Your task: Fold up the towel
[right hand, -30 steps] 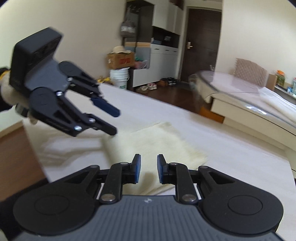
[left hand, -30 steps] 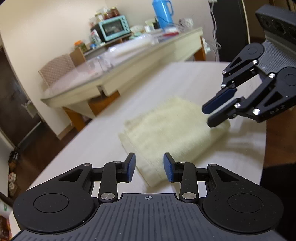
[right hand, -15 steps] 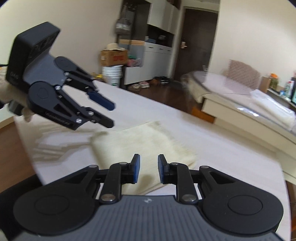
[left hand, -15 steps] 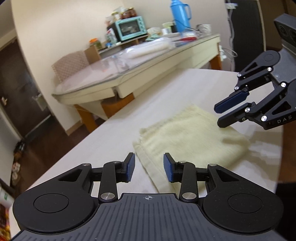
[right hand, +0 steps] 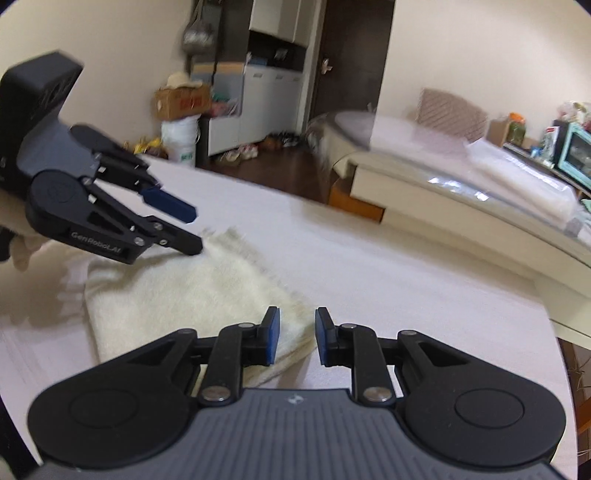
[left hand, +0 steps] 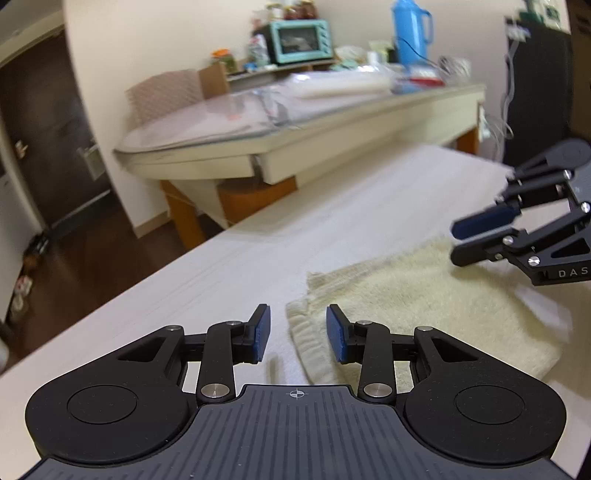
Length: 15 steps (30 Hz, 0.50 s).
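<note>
A cream towel (left hand: 424, 306) lies folded flat on the white table (left hand: 295, 240). It also shows in the right wrist view (right hand: 184, 291). My left gripper (left hand: 298, 338) is open and empty, held above the towel's near left corner. It shows in the right wrist view (right hand: 192, 230) above the towel's far edge. My right gripper (right hand: 294, 336) is open and empty above the towel's right corner. It shows in the left wrist view (left hand: 456, 240) above the towel's far right side.
A second long table (left hand: 332, 122) with a glass top stands beyond, carrying a teal oven (left hand: 301, 40) and a blue flask (left hand: 408, 31). A dark door (right hand: 351, 55) and a cabinet with a cardboard box (right hand: 183, 101) stand at the back.
Both grippers have swung outward over the last second, so the towel sits more to the side in each view. Both stay open and empty. The towel has not moved.
</note>
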Available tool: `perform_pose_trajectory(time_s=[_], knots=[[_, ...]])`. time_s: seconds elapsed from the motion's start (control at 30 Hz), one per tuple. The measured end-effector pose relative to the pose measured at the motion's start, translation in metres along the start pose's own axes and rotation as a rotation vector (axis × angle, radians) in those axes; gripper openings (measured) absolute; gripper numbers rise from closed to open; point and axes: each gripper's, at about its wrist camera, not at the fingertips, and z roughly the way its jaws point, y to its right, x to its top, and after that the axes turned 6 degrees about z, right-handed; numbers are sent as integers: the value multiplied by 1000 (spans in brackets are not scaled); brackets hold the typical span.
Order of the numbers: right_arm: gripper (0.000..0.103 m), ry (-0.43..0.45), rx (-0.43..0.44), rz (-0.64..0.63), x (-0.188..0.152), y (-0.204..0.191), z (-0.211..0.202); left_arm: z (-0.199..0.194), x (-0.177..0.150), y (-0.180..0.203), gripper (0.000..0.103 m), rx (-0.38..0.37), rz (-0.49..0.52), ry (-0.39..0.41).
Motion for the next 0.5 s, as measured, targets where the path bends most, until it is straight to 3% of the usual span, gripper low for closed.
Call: perform_pose_trajectory(time_s=[0.5], knots=[[27,-25,-6,-19,-8,-1,0,1,-6,3,38,28,-27,-55]])
